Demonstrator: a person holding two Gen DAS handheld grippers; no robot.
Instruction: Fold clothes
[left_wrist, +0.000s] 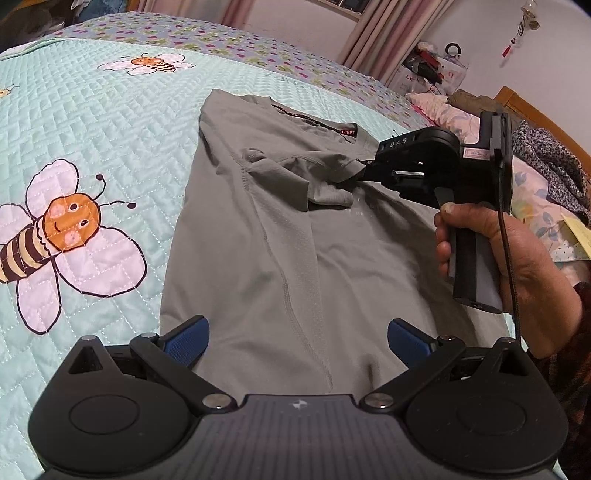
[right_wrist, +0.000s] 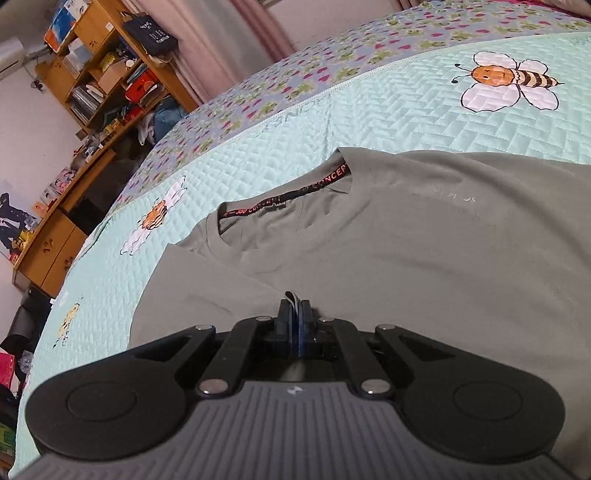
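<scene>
A grey T-shirt (left_wrist: 266, 236) lies flat on the bee-print bedspread (left_wrist: 92, 122), collar at the far end. Its sleeve (left_wrist: 295, 177) is drawn across the chest. My right gripper (left_wrist: 364, 171), held by a hand (left_wrist: 517, 243), is shut on that sleeve's edge. In the right wrist view the right gripper (right_wrist: 295, 306) pinches a small fold of the grey T-shirt (right_wrist: 424, 251) between its blue pads, just below the collar (right_wrist: 284, 199). My left gripper (left_wrist: 297, 338) hovers open over the shirt's lower part, blue pads (left_wrist: 188, 341) wide apart with nothing between them.
Pillows and piled clothes (left_wrist: 535, 173) lie at the bed's right side by a wooden headboard (left_wrist: 517, 107). A wooden shelf unit and desk (right_wrist: 85, 122) stand beyond the bed's far edge. Curtains (left_wrist: 373, 37) hang behind the bed.
</scene>
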